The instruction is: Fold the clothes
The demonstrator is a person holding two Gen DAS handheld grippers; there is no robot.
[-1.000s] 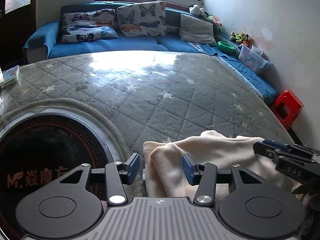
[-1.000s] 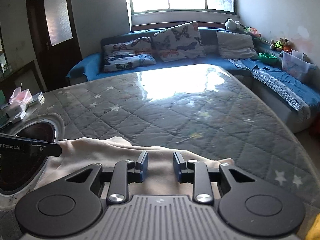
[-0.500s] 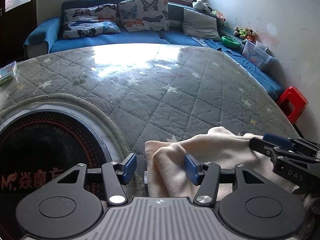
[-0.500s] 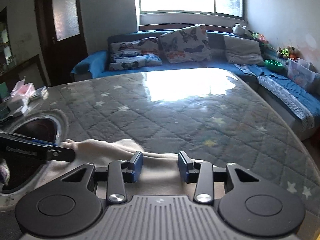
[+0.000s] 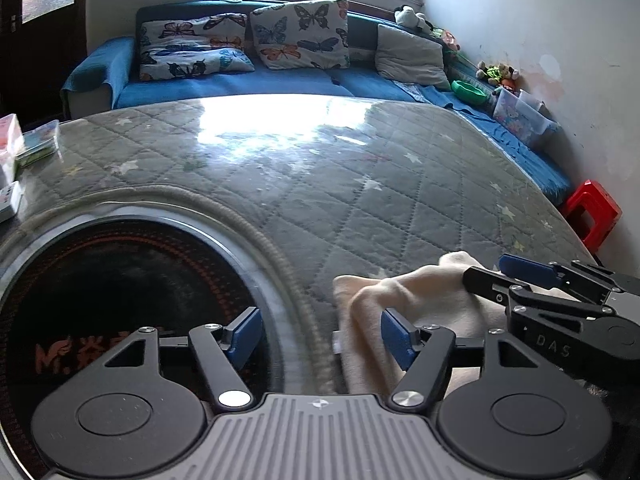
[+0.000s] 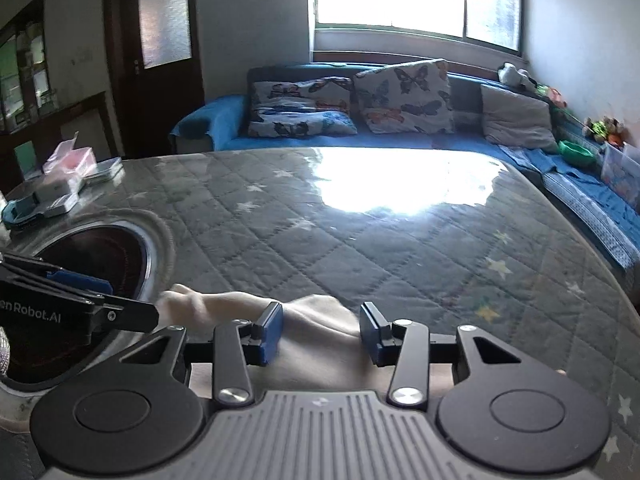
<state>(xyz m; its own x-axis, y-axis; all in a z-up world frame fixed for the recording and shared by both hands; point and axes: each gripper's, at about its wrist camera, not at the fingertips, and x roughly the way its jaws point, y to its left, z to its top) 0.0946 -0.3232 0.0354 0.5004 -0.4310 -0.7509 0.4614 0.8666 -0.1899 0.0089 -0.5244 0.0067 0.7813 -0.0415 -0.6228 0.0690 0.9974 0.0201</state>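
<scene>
A cream garment (image 5: 420,300) lies bunched on the quilted grey table top (image 5: 360,184) near the front edge. My left gripper (image 5: 320,338) hangs over the garment's left edge. Its jaws are opening, and the cloth reaches in beside the right finger (image 5: 396,336) without being pinched. My right gripper (image 6: 320,334) stands over the same garment (image 6: 224,304). Its jaws are also opening, with a hump of cloth lying loose between them. Each gripper shows in the other's view: the right gripper (image 5: 540,280) at the right edge, the left gripper (image 6: 80,300) at the left edge.
A round dark glass inset (image 5: 120,280) with red lettering sits in the table just left of the garment. Small boxes (image 6: 64,184) lie at the table's far left. A blue sofa (image 6: 400,140) with butterfly cushions runs behind, and a red stool (image 5: 592,212) stands at the right.
Both grippers' jaws have spread wider. The two grippers have come closer together over the garment, which now sits further right in the left wrist view.
</scene>
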